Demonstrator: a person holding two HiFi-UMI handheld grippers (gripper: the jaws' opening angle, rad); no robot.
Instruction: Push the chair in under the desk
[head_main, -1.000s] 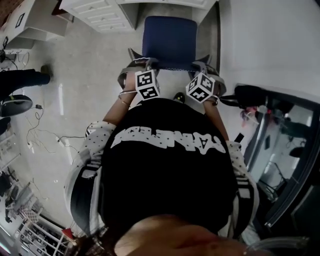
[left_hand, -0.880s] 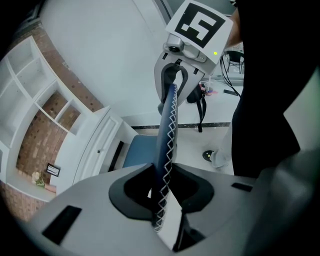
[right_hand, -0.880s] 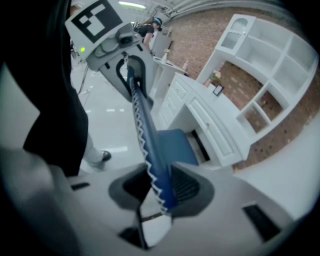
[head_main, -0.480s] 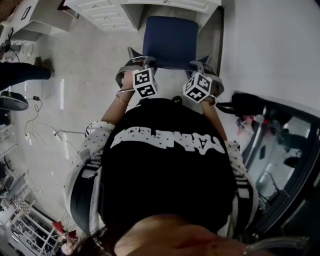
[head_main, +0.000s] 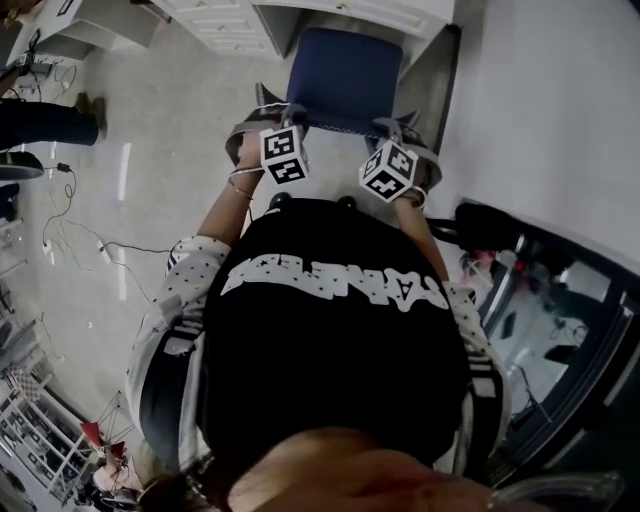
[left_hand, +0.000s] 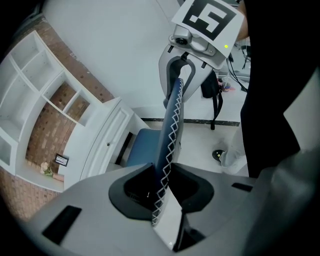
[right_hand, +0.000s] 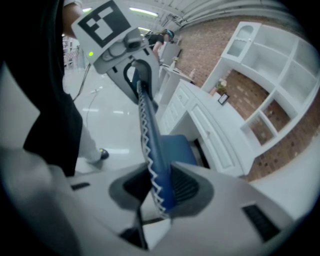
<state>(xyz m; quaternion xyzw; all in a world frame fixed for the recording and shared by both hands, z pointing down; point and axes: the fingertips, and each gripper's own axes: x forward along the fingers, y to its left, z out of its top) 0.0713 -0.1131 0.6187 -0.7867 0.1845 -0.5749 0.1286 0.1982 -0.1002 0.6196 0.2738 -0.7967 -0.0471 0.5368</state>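
Note:
The chair has a blue seat (head_main: 343, 78) and a thin blue backrest with white zigzag stitching (left_hand: 172, 125). In the head view it stands at the top middle, its seat partly beneath the white desk (head_main: 365, 12). My left gripper (head_main: 268, 115) is shut on the backrest's top edge at the left (left_hand: 159, 189). My right gripper (head_main: 402, 130) is shut on the same edge at the right (right_hand: 159, 189). Each gripper view shows the other gripper clamped farther along the edge. My dark top hides the chair's base, apart from two black casters (head_main: 283, 200).
A white drawer unit (head_main: 215, 20) stands left of the chair, a white panel (head_main: 540, 100) to its right. Cables (head_main: 60, 235) lie on the floor at left, near another person's leg (head_main: 45, 122). A black bag (head_main: 490, 222) sits at right. White wall shelves (left_hand: 45, 110) rise behind the desk.
Both grippers and the chair have slid toward the desk, upward in the head view. More of the seat now lies under the desk's edge. Both grips are unchanged.

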